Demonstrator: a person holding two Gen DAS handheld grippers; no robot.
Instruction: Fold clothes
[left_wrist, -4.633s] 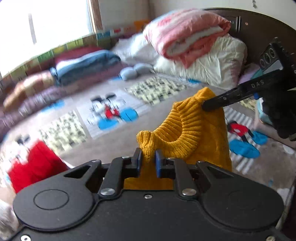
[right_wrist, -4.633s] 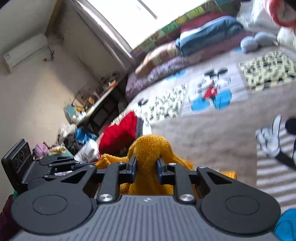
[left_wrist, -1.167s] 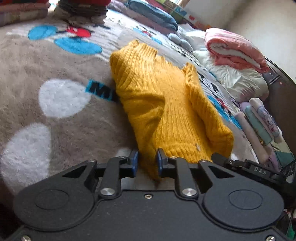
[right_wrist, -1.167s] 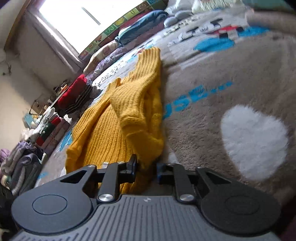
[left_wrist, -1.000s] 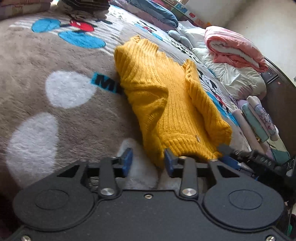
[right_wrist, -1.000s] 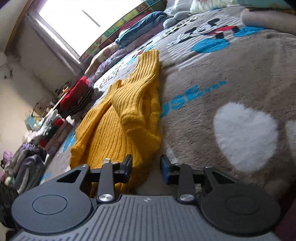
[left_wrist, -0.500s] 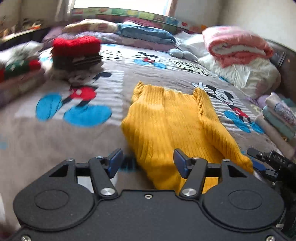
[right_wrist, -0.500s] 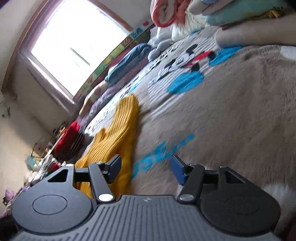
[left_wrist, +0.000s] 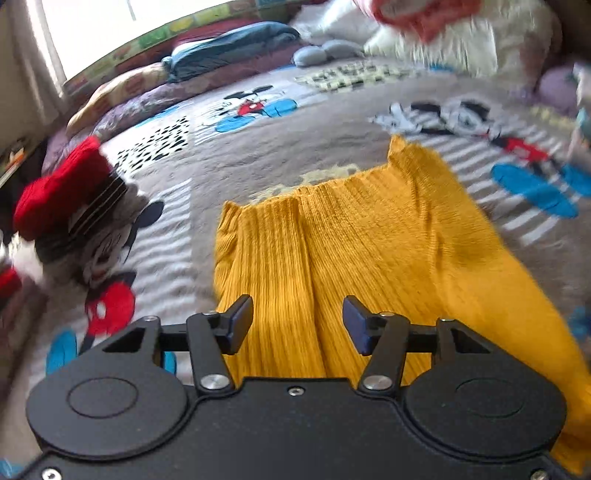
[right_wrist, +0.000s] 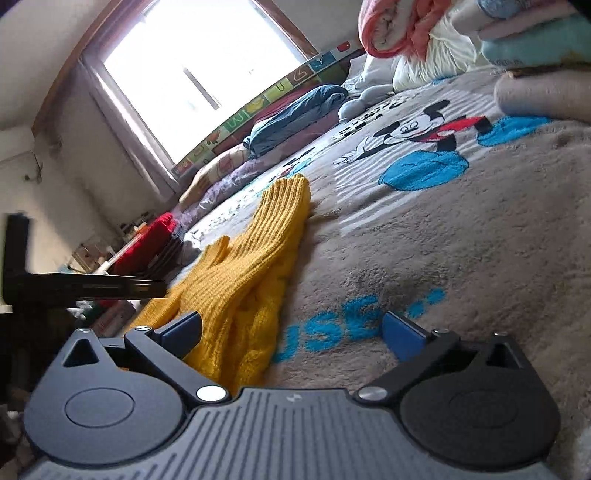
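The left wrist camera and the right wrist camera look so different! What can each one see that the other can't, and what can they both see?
Only the left wrist view shows the open left tool from behind, with the yellow ribbed knit sweater spread wide below it.

Only the right wrist view shows the open right tool, the bright window and the blue letters on the blanket.

Both show the yellow sweater, the red knit on a folded pile, the grey cartoon-mouse blanket and the folded blue bedding.
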